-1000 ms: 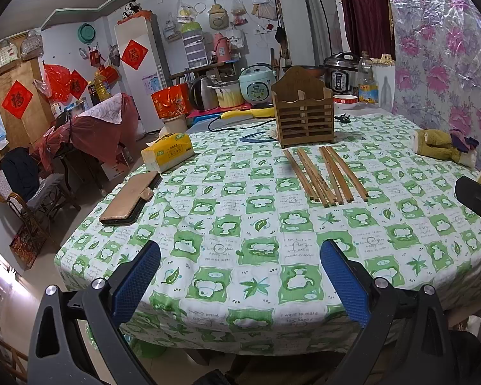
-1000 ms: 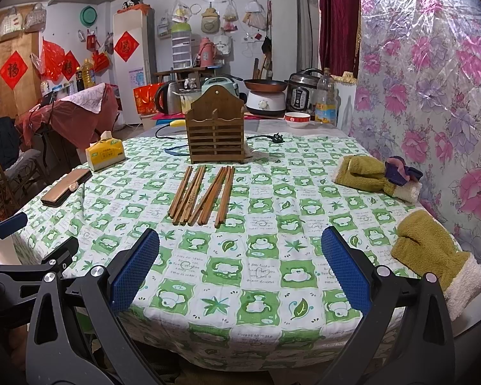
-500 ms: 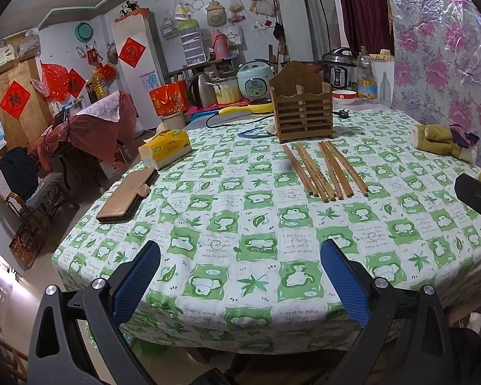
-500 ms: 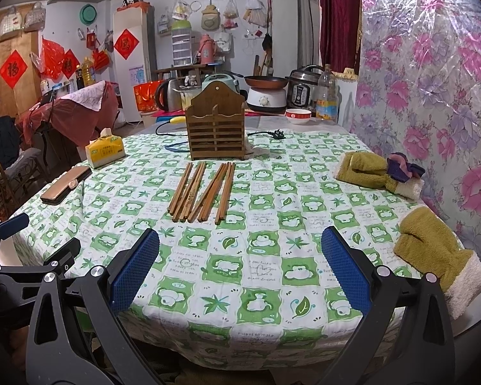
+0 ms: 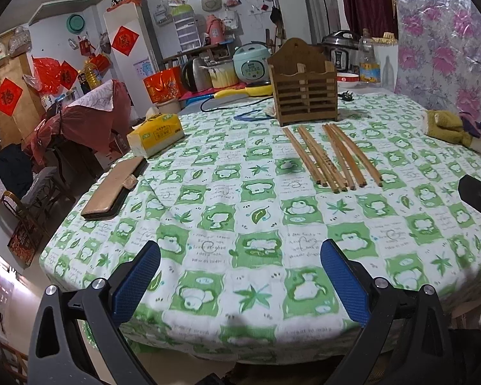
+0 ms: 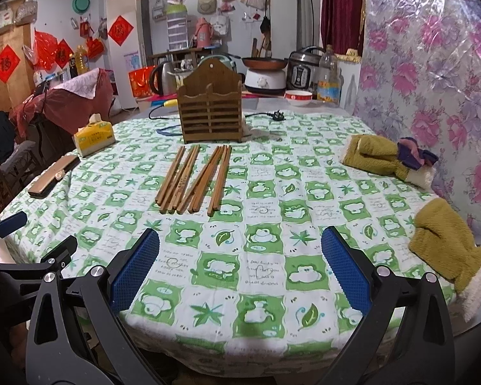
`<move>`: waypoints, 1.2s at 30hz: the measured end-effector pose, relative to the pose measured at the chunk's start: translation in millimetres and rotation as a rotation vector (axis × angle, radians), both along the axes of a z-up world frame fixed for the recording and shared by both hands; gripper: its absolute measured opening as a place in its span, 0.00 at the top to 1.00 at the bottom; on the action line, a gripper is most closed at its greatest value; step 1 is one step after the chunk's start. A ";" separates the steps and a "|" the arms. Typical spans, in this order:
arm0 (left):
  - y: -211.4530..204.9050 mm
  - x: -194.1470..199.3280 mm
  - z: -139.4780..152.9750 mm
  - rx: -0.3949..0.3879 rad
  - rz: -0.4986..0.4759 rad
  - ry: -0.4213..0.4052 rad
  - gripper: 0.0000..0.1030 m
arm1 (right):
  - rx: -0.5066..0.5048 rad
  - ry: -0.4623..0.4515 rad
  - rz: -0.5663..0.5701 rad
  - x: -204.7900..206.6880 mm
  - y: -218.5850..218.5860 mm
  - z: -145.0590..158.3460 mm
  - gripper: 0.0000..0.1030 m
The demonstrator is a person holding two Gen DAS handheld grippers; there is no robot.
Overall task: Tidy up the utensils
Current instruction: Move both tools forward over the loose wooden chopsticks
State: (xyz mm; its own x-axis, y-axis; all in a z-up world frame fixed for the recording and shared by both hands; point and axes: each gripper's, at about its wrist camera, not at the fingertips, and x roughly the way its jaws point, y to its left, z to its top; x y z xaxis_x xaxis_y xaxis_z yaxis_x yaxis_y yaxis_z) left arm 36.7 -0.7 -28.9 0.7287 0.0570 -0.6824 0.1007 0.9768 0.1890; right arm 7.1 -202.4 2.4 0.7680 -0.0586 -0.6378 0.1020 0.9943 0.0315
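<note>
Checkered tablecloth, chopsticks before slatted wooden holder; both tongs wide, unladen.

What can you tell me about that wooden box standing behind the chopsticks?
The holder looks like brown wood: slatted front, a divider making two open-topped compartments, a taller peaked back with a hanging hole. It stands upright on the tablecloth, just beyond the chopsticks, apparently not touching them. No utensils stick out of it.

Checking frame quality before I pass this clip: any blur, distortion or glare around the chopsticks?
Left wrist view: chopsticks sharp, near tablecloth smeared, fisheye bends the table edge. Right wrist view: chopsticks crisp, glare on the floral plastic sheet, dark corners.
</note>
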 end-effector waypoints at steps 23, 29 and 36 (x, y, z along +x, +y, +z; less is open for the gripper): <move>-20.3 123.9 -48.3 -0.007 -0.106 0.234 0.05 | -0.030 0.083 -0.028 101.7 -31.6 -30.2 0.06; -32.6 145.6 -53.2 -0.029 -0.176 0.320 0.05 | -0.006 0.094 -0.021 122.0 -39.1 -37.4 0.06; -45.6 163.1 -58.6 -0.021 -0.202 0.336 0.05 | 0.061 0.154 0.014 134.1 -44.8 -51.5 0.06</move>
